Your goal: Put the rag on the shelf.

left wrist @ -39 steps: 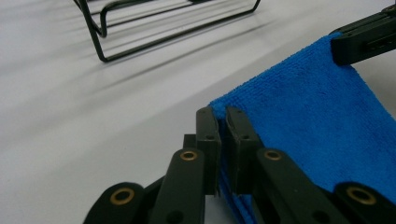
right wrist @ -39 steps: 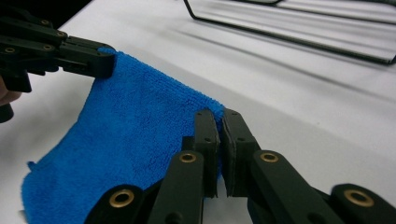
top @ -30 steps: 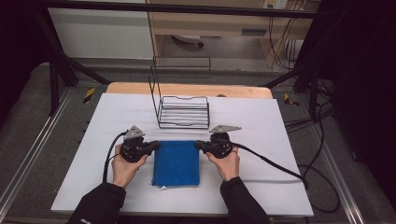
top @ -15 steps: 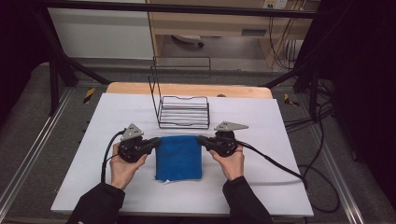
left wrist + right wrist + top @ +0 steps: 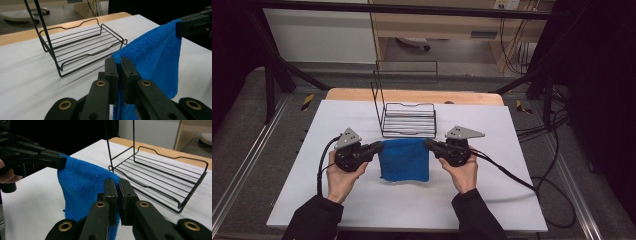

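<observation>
At nine o'clock: left hand-held gripper point(image 5: 374, 147) clamped on one top corner of the blue terry-cloth towel point(image 5: 405, 159). At centre: towel hanging stretched between both grips, apparently just clear of the white surface point(image 5: 492, 200), probably for draping. At twelve o'clock: black wire rack point(image 5: 408, 120), near. At three o'clock: right hand-held gripper point(image 5: 432, 144) pinching the other corner.

The left hand-held gripper point(image 5: 119, 65) had its two black jaws pressed together on the near top corner of a blue cloth point(image 5: 152, 57), which hung down beside them, its lower part just above the white table point(image 5: 22, 82). At the upper right, the right hand-held gripper point(image 5: 180, 26) pinched the cloth's far top corner, so the upper edge ran stretched between the two. Behind the cloth, a black wire rack point(image 5: 82, 47) stood on the table, with a strip of wooden edge beyond it.
</observation>
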`<state>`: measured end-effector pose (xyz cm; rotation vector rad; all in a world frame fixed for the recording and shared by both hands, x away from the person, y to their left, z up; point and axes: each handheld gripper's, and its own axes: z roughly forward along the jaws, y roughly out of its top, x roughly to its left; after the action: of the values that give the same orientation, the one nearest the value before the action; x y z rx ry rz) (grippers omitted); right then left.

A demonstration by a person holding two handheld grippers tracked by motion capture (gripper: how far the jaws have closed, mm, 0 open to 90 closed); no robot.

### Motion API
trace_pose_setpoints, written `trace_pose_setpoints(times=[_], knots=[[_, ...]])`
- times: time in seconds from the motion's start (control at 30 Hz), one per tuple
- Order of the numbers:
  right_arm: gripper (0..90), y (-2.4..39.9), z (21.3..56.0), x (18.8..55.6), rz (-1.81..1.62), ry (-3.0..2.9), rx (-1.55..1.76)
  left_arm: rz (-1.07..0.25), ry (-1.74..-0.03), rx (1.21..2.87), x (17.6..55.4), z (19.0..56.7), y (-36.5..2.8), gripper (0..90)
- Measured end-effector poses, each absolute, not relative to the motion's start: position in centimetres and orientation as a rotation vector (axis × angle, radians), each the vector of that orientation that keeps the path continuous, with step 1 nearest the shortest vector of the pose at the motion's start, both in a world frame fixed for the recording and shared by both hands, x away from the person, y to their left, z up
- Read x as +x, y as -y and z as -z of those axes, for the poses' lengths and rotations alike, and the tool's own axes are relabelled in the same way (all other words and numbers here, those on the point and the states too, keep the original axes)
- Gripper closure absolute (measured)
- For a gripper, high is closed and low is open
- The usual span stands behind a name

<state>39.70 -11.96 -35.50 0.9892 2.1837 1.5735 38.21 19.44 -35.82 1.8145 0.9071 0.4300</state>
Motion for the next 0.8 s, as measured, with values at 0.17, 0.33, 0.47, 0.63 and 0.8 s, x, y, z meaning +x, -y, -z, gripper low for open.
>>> trace_pose_setpoints(times=[0.17,0.33,0.47,0.63,0.8], knots=[[86.4,12.2,34.9,39.5,-1.603,-2.151,0.973,-0.436,-0.896,1.803,38.1,35.2,-19.4,84.6],[86.4,12.4,34.2,39.2,-1.615,-2.120,0.958,-0.450,-0.882,1.784,38.0,34.4,-19.2,84.7],[86.4,12.5,33.3,38.9,-1.618,-2.101,0.929,-0.460,-0.868,1.765,38.0,33.6,-19.2,84.6],[86.4,12.5,32.1,38.7,-1.624,-2.069,0.896,-0.470,-0.854,1.735,38.2,32.7,-19.2,84.7],[86.4,12.4,31.3,38.6,-1.630,-2.034,0.878,-0.486,-0.841,1.700,38.4,31.7,-19.3,84.7]])
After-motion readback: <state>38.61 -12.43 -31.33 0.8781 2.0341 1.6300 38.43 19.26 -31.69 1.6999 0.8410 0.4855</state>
